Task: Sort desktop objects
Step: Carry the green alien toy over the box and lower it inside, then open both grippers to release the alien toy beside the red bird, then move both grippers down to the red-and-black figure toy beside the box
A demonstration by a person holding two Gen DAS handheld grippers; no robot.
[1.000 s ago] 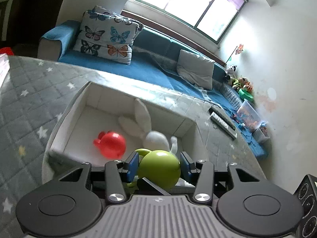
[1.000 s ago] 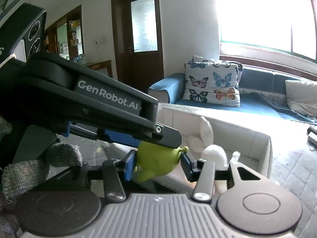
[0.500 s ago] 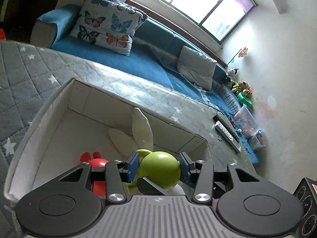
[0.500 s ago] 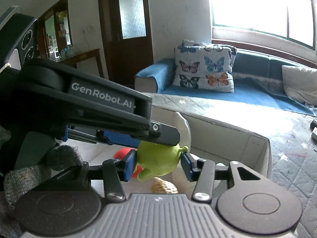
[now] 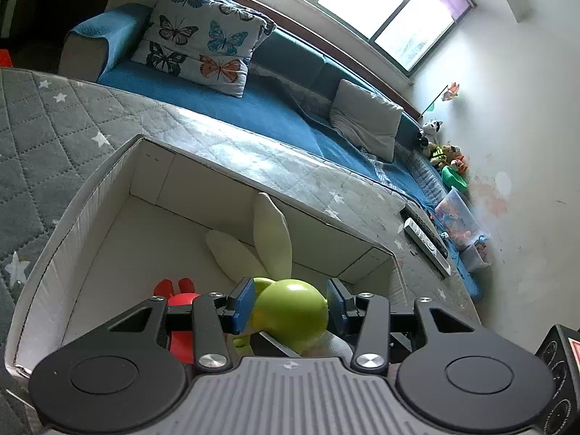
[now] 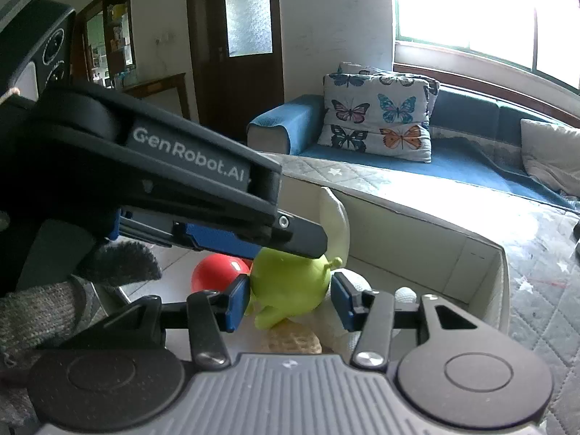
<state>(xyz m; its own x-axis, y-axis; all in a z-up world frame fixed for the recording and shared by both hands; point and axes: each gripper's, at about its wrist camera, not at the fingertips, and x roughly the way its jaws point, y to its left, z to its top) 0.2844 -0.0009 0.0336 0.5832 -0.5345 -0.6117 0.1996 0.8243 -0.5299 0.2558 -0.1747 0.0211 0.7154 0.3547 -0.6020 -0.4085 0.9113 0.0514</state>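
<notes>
A green toy figure sits between the blue pads of both grippers, held above the inside of a white open box. My left gripper is shut on it. My right gripper brackets the same green toy; its left pad touches the toy, while a small gap shows at its right pad. In the box lie a red toy, a white plush rabbit and a tan waffle-textured piece. The left gripper's body crosses the right wrist view.
The box stands on a grey quilted star-pattern cover. Two remote controls lie on the cover to the right. A blue sofa with butterfly cushions runs behind. A clear bin of toys stands by the wall.
Both grippers moved forward and down over the box with the green toy between them. The box's inside now fills more of both views. The right gripper's right pad now stands slightly off the toy.
</notes>
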